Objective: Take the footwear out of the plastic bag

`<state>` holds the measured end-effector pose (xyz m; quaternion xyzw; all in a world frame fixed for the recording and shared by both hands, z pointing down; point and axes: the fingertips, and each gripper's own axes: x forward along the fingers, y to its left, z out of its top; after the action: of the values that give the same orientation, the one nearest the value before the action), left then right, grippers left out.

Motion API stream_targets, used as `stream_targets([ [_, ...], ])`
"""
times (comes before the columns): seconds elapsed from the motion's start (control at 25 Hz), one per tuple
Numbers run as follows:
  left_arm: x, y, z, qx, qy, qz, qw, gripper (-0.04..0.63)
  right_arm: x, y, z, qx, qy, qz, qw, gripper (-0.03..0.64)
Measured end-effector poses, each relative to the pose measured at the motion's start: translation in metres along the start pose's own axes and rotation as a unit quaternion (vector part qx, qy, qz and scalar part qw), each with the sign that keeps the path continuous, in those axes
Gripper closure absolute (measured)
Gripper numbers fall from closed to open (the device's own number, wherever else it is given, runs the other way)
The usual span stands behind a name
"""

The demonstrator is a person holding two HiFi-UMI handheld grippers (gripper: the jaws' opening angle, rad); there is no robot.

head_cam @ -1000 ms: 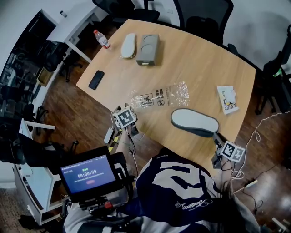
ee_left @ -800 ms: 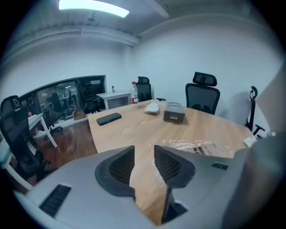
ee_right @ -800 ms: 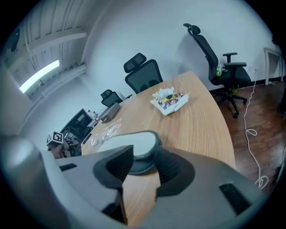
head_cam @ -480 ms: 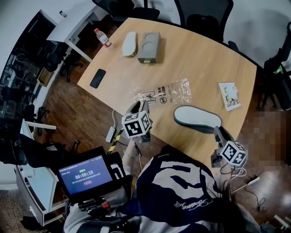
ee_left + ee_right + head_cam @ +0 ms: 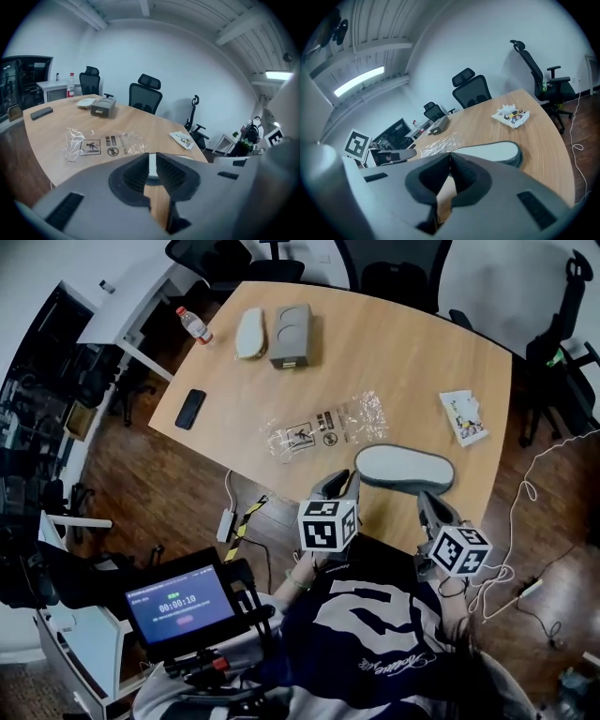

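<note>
A grey slipper [image 5: 403,468] lies flat on the wooden table near its front edge, outside the clear plastic bag [image 5: 323,427], which lies flattened just beyond it. My left gripper [image 5: 339,486] hovers at the front edge, just left of the slipper. Its jaws are closing, still a narrow gap apart, with nothing between them [image 5: 151,165]. My right gripper [image 5: 433,508] sits at the slipper's near right end, shut and empty [image 5: 449,164]. The slipper [image 5: 497,151] and bag [image 5: 438,143] show past the right jaws. The bag [image 5: 101,145] lies ahead-left of the left jaws.
At the table's far side sit a second slipper [image 5: 248,334] beside a grey box [image 5: 291,336], with a bottle [image 5: 195,324] on a side desk. A phone [image 5: 190,409] lies at the left edge, a snack packet [image 5: 464,418] at the right. Office chairs ring the table.
My left gripper has swung right from the bag's near corner to beside the slipper. My right gripper has shifted slightly left at the slipper's end. Both pairs of jaws have narrowed.
</note>
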<state>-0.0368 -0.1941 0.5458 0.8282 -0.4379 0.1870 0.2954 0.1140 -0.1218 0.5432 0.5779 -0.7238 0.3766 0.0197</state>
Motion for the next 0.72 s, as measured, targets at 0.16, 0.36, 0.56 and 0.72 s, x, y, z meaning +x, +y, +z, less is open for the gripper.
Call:
stream_targets([
  [0.16, -0.008, -0.018, -0.012, 0.011, 0.008, -0.007, 0.9999, 0.592, -0.014, 0.011, -0.009, 0.001, -0.002, 0.011, 1.0, 0.618],
  [0.36, -0.029, -0.038, -0.022, 0.01, -0.003, -0.006, 0.9999, 0.592, -0.034, 0.02, -0.02, -0.004, 0.0, 0.04, 0.999, 0.62],
  [0.56, -0.053, -0.077, -0.046, 0.004, -0.012, 0.007, 0.9999, 0.592, -0.072, 0.019, -0.036, -0.024, 0.008, 0.07, 0.997, 0.623],
  [0.72, -0.081, -0.118, -0.079, -0.025, -0.024, 0.023, 0.9991, 0.592, -0.115, 0.013, -0.058, -0.044, 0.025, 0.098, 0.994, 0.623],
])
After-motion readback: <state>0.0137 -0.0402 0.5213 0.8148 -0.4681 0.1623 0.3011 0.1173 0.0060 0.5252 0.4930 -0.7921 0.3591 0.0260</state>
